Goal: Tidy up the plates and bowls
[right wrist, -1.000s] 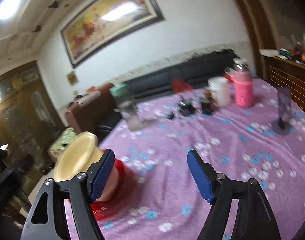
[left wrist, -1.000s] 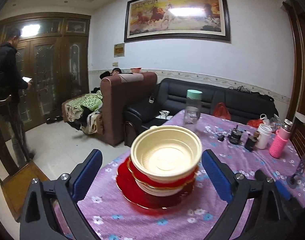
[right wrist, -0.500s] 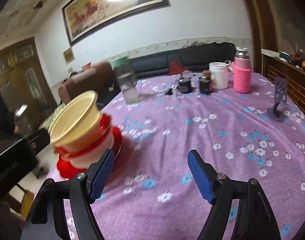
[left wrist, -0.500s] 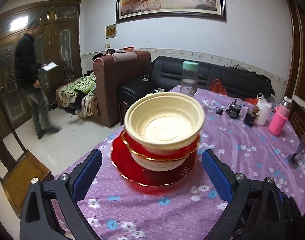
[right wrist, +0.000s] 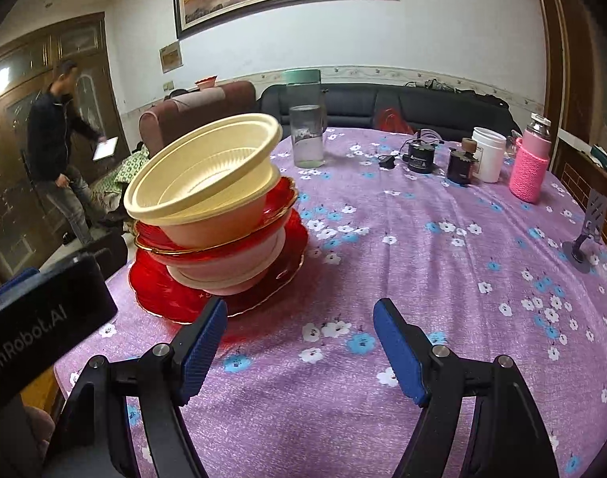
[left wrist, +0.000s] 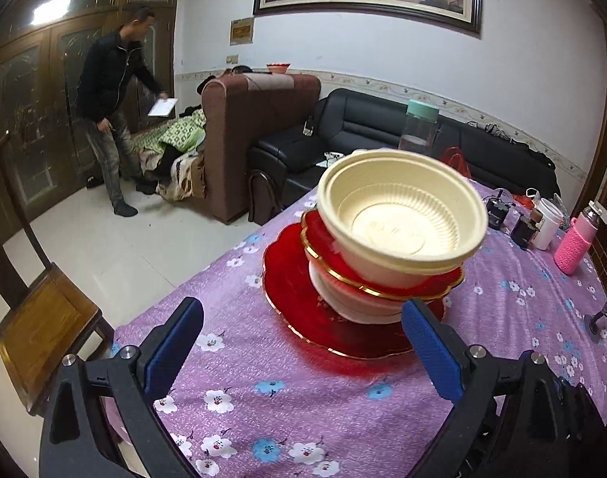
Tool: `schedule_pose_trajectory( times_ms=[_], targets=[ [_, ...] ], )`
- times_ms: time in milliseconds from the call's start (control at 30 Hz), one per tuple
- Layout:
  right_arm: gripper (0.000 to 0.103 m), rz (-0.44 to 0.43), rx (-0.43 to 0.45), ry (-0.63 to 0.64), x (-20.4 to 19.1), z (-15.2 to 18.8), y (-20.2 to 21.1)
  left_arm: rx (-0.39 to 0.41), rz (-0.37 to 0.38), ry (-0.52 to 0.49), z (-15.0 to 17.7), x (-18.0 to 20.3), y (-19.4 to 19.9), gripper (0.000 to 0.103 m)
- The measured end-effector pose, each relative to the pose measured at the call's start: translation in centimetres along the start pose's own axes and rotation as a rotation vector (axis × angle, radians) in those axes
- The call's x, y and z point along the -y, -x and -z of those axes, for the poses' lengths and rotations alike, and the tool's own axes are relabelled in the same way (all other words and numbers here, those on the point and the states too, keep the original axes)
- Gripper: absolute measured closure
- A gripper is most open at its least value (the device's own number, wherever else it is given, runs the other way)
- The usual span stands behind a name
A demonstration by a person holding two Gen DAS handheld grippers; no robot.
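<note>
A mixed stack sits near the table's (right wrist: pixel 422 279) left edge: a cream bowl (left wrist: pixel 401 215) tilts atop a red plate (left wrist: pixel 383 279), a white bowl and a larger red plate. The left gripper (left wrist: pixel 303 346) and right gripper (right wrist: pixel 299 348) both gape wide and empty. A careless nudge could likely topple the leaning stack off that edge.

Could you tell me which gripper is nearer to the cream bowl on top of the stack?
Left. The left gripper faces the cream bowl head-on, jaws open; the right gripper sits off to the bowl's right, open over bare tablecloth.
</note>
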State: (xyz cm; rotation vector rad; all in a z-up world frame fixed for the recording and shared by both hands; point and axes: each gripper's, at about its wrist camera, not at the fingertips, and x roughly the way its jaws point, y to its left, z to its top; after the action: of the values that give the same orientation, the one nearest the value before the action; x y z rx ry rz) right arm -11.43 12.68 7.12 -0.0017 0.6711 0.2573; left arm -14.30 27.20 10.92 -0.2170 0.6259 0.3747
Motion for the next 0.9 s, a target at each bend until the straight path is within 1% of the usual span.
schedule_pose_trajectory(
  times_ms=[233,533,900],
  targets=[
    [0.023,0.012,-0.039,0.036,-1.7,0.5,-1.2,-0.051,0.013,0.013,1.1,-0.8,-1.7,0.003],
    [0.023,0.017,-0.057,0.067,-2.9,0.9,-1.6,-0.083,0.022,0.019,1.5,-1.1,-2.5,0.003],
    [0.023,0.014,-0.048,0.052,-2.4,0.7,-1.3,-0.087,0.027,-0.005,1.5,-0.2,-2.2,0.003]
  ],
)
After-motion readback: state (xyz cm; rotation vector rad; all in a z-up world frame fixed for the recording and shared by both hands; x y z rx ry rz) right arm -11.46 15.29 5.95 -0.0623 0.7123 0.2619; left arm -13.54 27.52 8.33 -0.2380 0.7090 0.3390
